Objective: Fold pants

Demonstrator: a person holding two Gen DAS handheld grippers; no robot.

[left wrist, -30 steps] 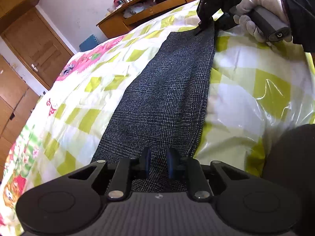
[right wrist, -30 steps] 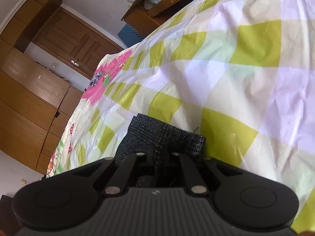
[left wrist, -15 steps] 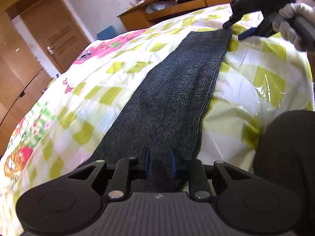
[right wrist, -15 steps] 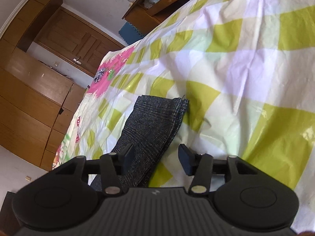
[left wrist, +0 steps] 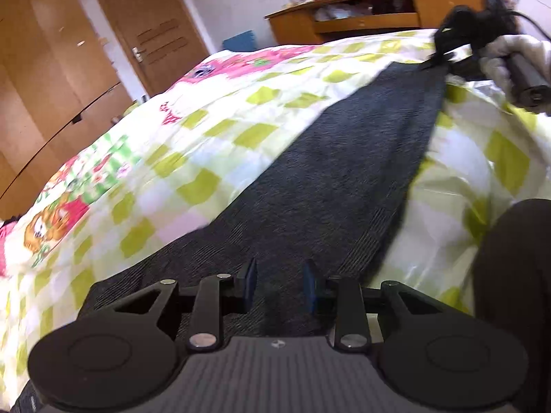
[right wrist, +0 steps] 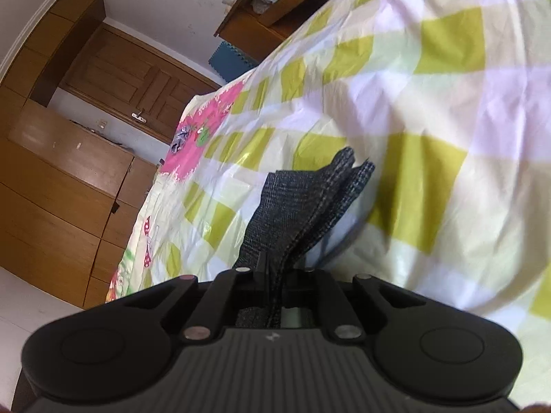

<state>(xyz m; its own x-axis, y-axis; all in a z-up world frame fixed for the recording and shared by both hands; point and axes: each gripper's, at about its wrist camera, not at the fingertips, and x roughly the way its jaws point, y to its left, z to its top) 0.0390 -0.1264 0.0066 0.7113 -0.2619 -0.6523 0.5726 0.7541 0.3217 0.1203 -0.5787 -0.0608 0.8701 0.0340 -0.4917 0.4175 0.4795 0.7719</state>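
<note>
Your left tongs (left wrist: 279, 284) have just been opening: released, jaws apart over the waist end of the pants (left wrist: 330, 186), pads not pressing. The pants run flat along the checked bed cover (left wrist: 213, 127), up to the right. Your right tongs (right wrist: 275, 275) have just closed, now clenched on the bunched hem, lifted off the cover.

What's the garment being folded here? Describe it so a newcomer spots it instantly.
Start at the bed with the green-and-white checked sheet. Lying across it is one long dark strip, the pants, running from the left gripper to the right gripper. It is the only charcoal woven fabric on the bright bedding.
</note>
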